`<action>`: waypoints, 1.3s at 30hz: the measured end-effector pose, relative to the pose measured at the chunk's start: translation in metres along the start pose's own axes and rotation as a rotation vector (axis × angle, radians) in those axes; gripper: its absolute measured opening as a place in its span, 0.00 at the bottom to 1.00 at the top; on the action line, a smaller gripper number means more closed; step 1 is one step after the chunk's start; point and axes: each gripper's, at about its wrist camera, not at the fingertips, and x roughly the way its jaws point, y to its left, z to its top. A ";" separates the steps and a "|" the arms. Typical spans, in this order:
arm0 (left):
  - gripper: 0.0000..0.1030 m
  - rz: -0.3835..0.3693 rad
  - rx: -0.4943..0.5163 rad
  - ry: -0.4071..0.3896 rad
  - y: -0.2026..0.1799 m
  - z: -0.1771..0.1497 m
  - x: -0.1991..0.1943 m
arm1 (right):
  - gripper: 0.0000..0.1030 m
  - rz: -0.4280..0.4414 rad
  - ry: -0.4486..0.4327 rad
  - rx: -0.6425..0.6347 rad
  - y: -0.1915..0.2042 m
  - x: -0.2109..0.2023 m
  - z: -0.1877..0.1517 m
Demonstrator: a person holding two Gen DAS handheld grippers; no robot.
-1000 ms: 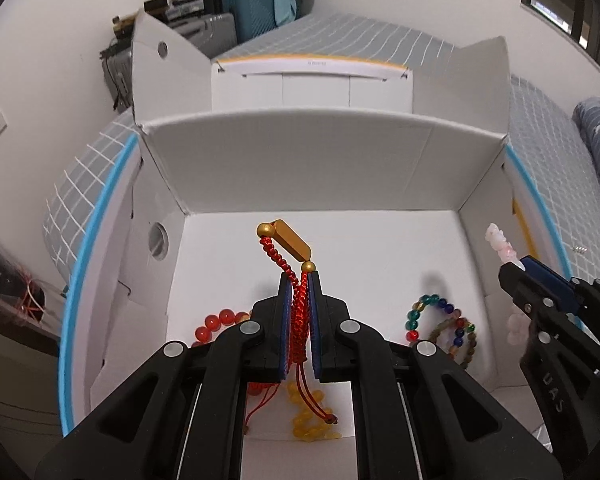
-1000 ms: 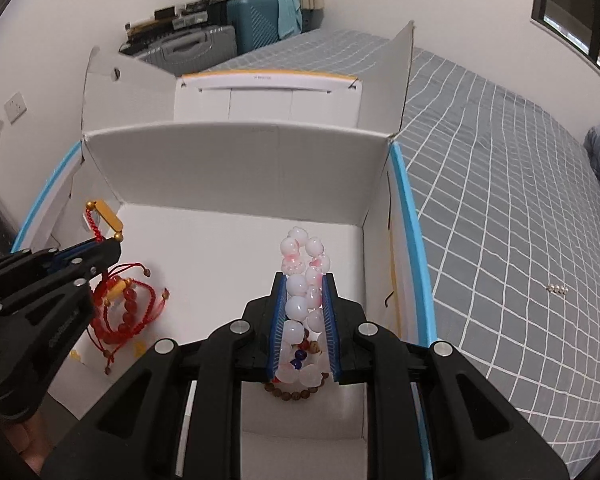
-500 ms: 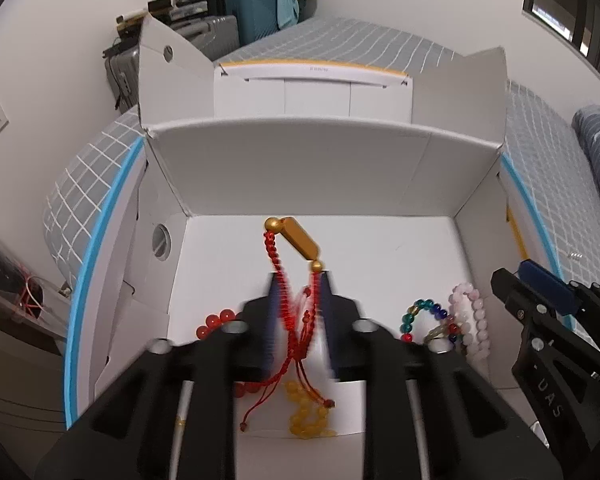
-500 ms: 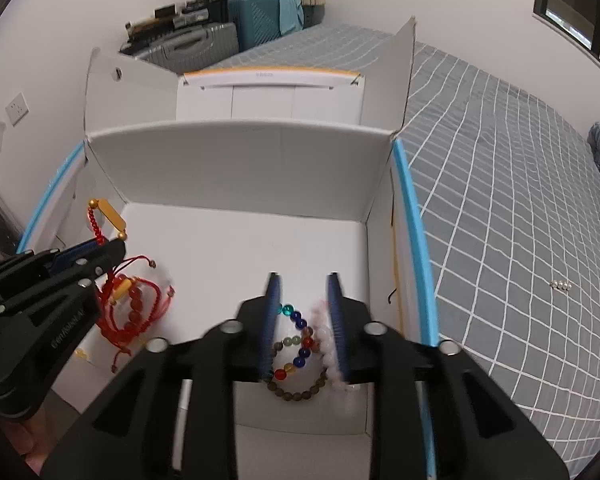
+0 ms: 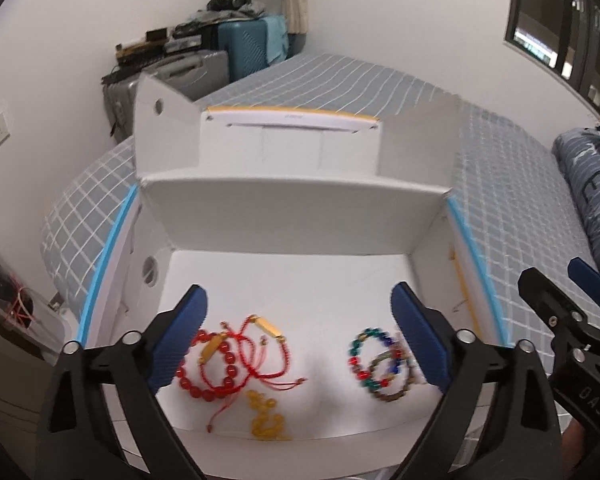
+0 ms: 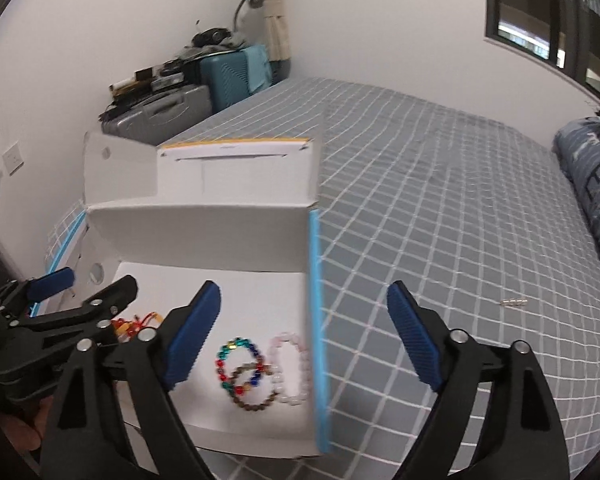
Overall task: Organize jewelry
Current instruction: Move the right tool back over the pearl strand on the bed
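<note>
Your left gripper [image 5: 300, 336] hangs over the white cardboard box [image 5: 292, 216]. Its blue fingers [image 5: 178, 336] are spread far apart and opening wider, and they pinch nothing. Under it, on the box floor, lie the red things: a red bead bracelet [image 5: 208, 376], and red cord bracelets with gold tubes [image 5: 260, 344] that lie partly over it. A yellow bead bracelet [image 5: 266, 420] sits just in front of them, near the front edge.

Your right gripper [image 6: 304, 336] is also opening, its fingers [image 6: 192, 340] wide apart with nothing in between. Below it, in the right corner of the box, three bracelets lie close together. The many-colored bead bracelet [image 6: 238, 366] and the brown bead bracelet [image 6: 254, 390] cross over each other. The pale pink bead bracelet [image 6: 292, 368] lies right beside the blue-edged side wall [image 6: 316, 320].

The red pile and the colored pile are well apart, with bare white floor between them.

The box sits on a bed with a gray checked sheet [image 6: 440, 220]. One tiny pale thing [image 6: 514, 302] lies out on the sheet, too small to tell what it is. Suitcases [image 5: 224, 60] stand by the far wall.
</note>
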 end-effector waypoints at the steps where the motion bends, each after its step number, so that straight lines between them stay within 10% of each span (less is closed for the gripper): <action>1: 0.92 -0.009 0.007 -0.008 -0.007 0.002 -0.003 | 0.84 -0.011 -0.003 0.000 -0.007 -0.002 0.002; 25: 0.94 -0.212 0.220 0.048 -0.253 0.035 0.044 | 0.91 -0.279 0.074 0.199 -0.244 0.027 0.006; 39: 0.94 -0.183 0.233 0.183 -0.299 0.010 0.151 | 0.84 -0.252 0.233 0.227 -0.291 0.128 -0.028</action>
